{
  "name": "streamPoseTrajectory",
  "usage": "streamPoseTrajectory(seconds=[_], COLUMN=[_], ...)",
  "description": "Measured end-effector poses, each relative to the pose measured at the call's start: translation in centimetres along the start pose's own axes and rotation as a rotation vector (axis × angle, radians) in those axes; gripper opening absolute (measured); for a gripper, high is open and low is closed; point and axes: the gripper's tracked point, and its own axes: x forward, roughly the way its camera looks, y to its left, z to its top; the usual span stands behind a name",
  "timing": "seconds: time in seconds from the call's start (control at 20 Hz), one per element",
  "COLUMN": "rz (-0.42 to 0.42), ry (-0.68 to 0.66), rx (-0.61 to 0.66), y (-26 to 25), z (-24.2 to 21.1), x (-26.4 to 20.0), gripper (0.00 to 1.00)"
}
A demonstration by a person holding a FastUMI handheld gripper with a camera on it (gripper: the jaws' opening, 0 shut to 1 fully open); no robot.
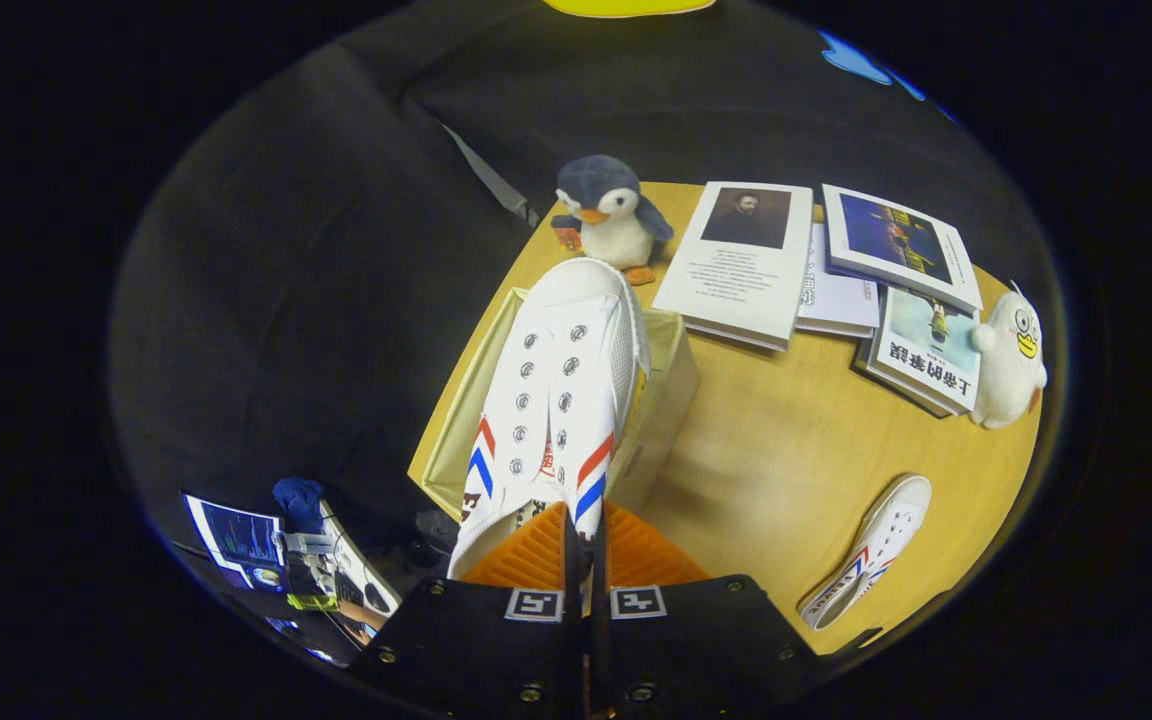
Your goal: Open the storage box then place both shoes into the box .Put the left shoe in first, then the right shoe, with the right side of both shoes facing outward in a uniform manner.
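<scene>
My gripper (584, 540) is shut on the heel of a white canvas shoe (561, 390) with red and blue stripes, both fingers (536, 552) pressed close on it. The shoe hangs toe-forward above the open storage box (666, 385), a pale cardboard box at the table's left edge. Its lid (456, 410) lies flapped open to the left. The box's inside is mostly hidden by the shoe. A second matching white shoe (871, 550) lies on its side on the wooden table (776, 450), to the right of my fingers.
A penguin plush (608, 215) stands just beyond the box. Several books (741, 262) lie at the far side of the table, with a white duck plush (1008, 360) at their right. Left of the table, a screen (236, 535) and equipment sit below.
</scene>
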Motion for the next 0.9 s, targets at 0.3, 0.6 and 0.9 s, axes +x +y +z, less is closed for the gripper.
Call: streamPoseTrajectory(seconds=[0.3, 0.6, 0.9], rz=[0.004, -0.066, -0.026], ry=[0.057, 0.115, 0.083], rx=[-0.063, -0.110, -0.050], y=[2.9, 3.0, 4.4], z=[0.7, 0.6, 1.9], x=[3.8, 7.4, 8.6], gripper=[0.03, 0.03, 0.17])
